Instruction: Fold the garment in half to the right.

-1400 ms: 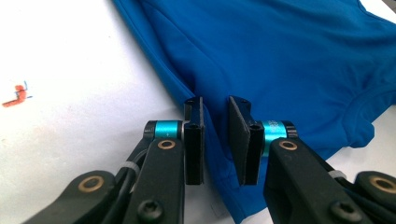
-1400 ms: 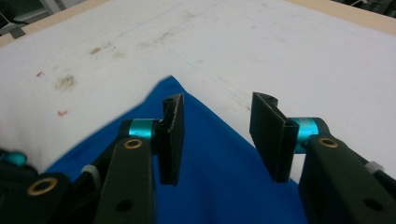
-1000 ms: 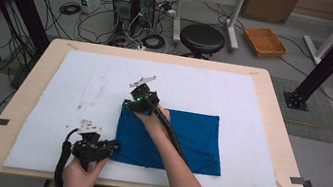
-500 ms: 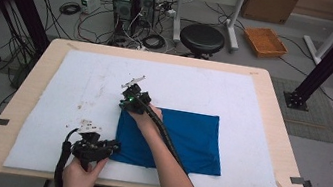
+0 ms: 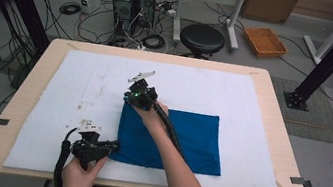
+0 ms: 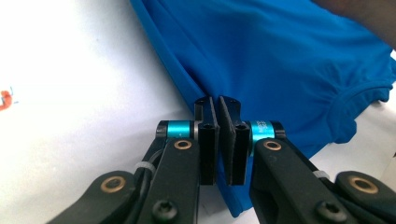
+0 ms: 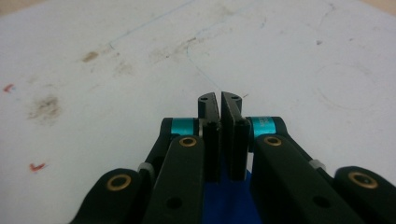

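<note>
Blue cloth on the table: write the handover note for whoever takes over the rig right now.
Left gripper: fingers just closed, shut on the blue cloth at its near left corner.
Right gripper: fingers just closed, shut on the cloth's far left corner.
Cloth: folded, lying flat as a rectangle on the white mat, a neckband showing in the left gripper view.
Done: both left corners are gripped.
Left: probably lift that edge and fold it over to the right, then release.

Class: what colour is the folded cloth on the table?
The cloth is solid blue, clearest in the left gripper view.
</note>
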The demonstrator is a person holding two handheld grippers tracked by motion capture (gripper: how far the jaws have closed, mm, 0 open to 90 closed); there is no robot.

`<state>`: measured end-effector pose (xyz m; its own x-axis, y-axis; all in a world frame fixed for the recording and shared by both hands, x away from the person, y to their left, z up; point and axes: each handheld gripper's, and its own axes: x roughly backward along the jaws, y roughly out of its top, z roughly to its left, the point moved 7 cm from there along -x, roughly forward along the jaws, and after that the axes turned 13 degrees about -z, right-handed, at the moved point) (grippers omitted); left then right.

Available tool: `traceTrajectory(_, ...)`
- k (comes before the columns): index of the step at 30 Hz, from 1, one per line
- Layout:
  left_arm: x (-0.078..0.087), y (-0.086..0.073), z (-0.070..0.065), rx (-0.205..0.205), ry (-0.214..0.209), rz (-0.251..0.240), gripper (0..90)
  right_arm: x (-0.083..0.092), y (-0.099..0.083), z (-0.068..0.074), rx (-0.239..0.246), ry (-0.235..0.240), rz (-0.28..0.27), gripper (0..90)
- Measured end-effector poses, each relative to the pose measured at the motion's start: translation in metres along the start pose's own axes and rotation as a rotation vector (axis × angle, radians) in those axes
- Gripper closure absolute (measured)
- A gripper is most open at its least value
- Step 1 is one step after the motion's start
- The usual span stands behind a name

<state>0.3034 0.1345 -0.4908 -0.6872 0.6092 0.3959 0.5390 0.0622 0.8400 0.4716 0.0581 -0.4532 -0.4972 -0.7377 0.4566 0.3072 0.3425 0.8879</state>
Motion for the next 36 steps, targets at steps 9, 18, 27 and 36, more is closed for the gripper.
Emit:
traceTrajectory(9,0.005,0.019,-0.022,-0.102,-0.016,-0.045,86.3,0.041,0.009,-0.015,-0.034,0.019,-0.075,87.4)
traceTrajectory(18,-0.013,0.040,-0.066,-0.128,-0.133,-0.064,86.3,0.092,0.018,-0.036,-0.063,0.037,-0.147,87.4)
traceTrajectory(27,-0.056,0.045,-0.107,-0.115,-0.238,-0.041,86.3,0.138,0.005,-0.071,-0.080,0.001,-0.144,87.4)
traceTrajectory(36,-0.096,0.040,-0.151,-0.106,-0.333,-0.007,86.3,0.176,-0.021,-0.114,-0.126,-0.056,-0.091,87.3)
